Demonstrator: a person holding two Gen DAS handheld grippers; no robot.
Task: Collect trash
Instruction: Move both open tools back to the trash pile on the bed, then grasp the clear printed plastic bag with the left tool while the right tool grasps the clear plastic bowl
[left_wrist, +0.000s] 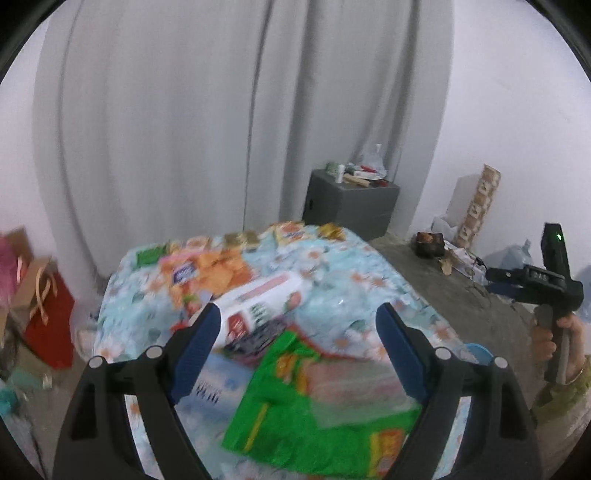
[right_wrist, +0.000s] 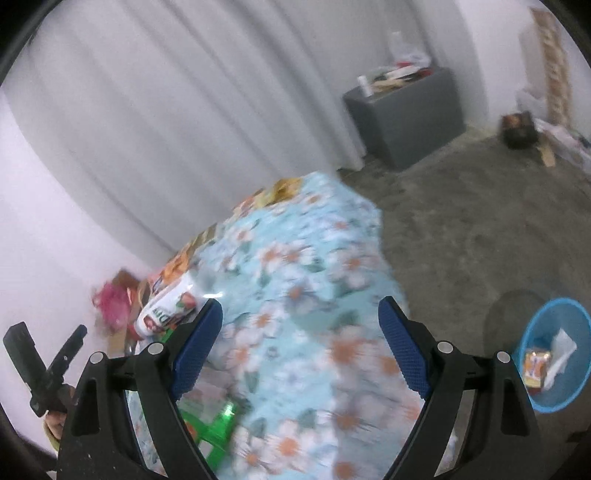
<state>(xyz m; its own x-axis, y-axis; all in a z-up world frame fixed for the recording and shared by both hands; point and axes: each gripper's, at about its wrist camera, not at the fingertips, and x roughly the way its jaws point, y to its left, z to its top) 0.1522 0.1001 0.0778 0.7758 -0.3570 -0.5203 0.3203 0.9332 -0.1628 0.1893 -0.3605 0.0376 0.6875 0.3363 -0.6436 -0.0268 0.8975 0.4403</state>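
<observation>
A table under a blue flowered cloth (left_wrist: 332, 295) carries several empty snack wrappers. In the left wrist view my left gripper (left_wrist: 297, 321) hovers open above a green wrapper (left_wrist: 314, 413) and a white and red packet (left_wrist: 266, 302), touching neither. My right gripper (right_wrist: 300, 315) is open over bare flowered cloth (right_wrist: 295, 295), nothing between its fingers. The white packet (right_wrist: 166, 306) and green wrapper (right_wrist: 214, 435) lie to its left. A blue wastebasket (right_wrist: 557, 354) stands on the floor at the right with wrappers and paper inside. The right-hand tool (left_wrist: 546, 284) shows at the left view's right edge.
More orange, yellow and green wrappers (left_wrist: 221, 266) lie along the table's far edge. A grey cabinet (left_wrist: 351, 203) with clutter stands by the curtain. Red and pink gift bags (left_wrist: 44, 306) sit on the floor at the left. A dark box (right_wrist: 519, 127) and scraps lie by the far wall.
</observation>
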